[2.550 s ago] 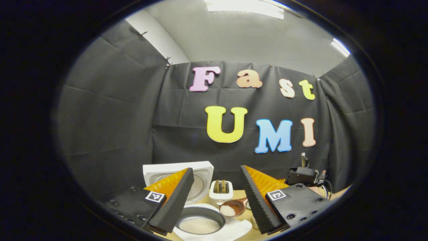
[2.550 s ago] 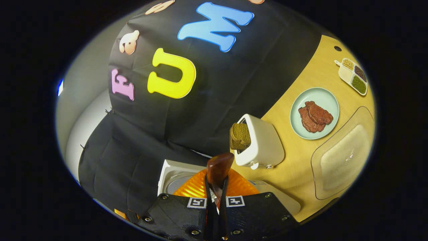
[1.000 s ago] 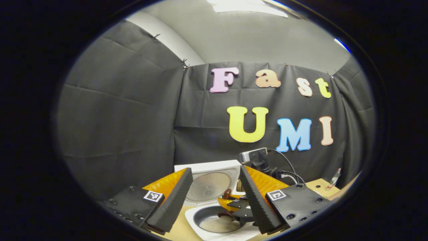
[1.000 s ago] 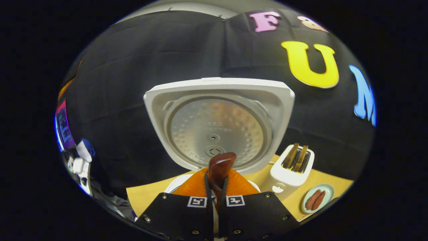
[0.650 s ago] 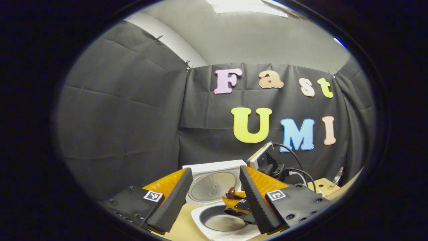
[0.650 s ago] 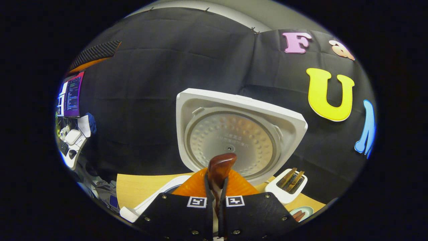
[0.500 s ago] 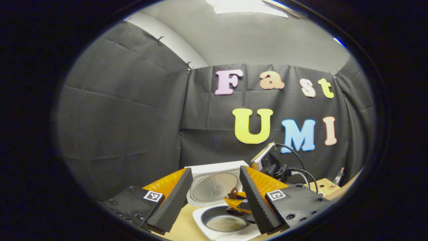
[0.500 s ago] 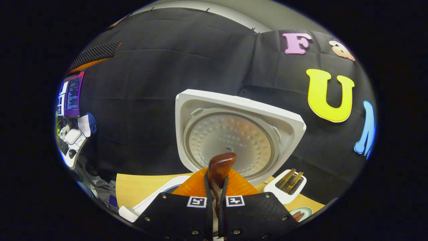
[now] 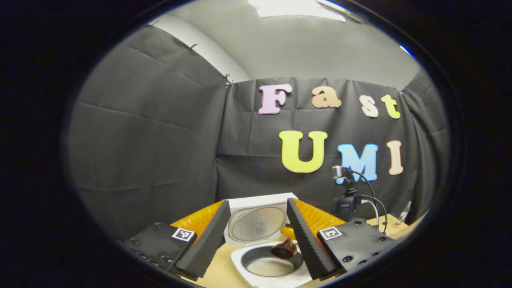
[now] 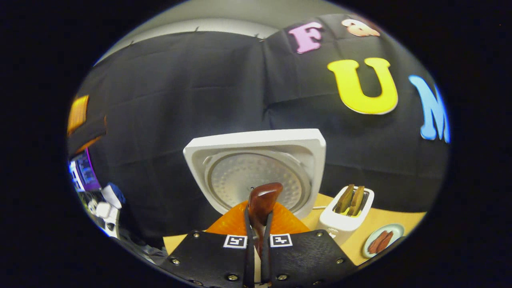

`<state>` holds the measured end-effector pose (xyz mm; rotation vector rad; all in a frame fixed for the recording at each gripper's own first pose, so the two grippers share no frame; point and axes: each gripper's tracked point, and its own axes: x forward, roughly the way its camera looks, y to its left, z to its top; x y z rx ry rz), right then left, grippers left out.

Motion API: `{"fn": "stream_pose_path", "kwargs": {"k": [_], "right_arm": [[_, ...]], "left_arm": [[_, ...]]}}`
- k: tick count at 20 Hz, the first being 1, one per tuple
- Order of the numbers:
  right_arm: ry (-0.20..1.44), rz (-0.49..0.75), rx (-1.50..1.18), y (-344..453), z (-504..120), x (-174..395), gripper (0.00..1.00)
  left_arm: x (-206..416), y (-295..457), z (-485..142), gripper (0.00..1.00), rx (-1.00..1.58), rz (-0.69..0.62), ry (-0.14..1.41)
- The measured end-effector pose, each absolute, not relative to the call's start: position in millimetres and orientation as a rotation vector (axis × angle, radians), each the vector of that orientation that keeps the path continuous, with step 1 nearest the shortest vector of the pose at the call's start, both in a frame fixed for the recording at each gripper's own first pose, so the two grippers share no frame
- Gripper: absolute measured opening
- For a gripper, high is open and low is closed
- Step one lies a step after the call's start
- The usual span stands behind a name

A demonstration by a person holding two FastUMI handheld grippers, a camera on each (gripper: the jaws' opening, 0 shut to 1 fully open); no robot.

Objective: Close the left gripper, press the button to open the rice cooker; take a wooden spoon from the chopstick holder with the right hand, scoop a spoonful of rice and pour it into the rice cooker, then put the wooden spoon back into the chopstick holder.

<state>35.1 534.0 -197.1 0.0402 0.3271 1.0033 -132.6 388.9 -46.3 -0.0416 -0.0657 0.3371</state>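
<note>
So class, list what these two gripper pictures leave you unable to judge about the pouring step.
- Whether rice remains in the brown wooden spoon: left gripper view, its bowl faces away.
- Pot contents of the white rice cooker: left gripper view, dim and part-covered by a finger.
- The spoon's bowl: right gripper view, right gripper hides it; the handle end shows.

toaster (image 10: 344,218) holding two slices | plate (image 10: 374,250) of meat | wooden table (image 10: 390,220)

Left gripper (image 9: 256,232) hangs with fingers spread wide; right gripper (image 10: 257,236) is clamped on the spoon handle (image 10: 262,204)
</note>
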Motion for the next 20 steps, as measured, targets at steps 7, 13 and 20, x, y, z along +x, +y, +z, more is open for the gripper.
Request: {"fn": "stream_pose_path", "kwargs": {"k": [7, 13, 20], "right_arm": [[0.487, 0.852, 0.515, 459, -153, 78, 0.07], [0.438, 0.77, 0.598, 376, -128, 78, 0.07], [0.403, 0.632, 0.765, 265, -113, 84, 0.06]], "left_arm": [[-104, 356, -50, 0.97, -0.105, 0.255, -0.069], [-70, 309, -46, 0.97, -0.094, 0.173, -0.07], [-37, 243, -40, 0.97, -0.076, 0.06, -0.065]]}}
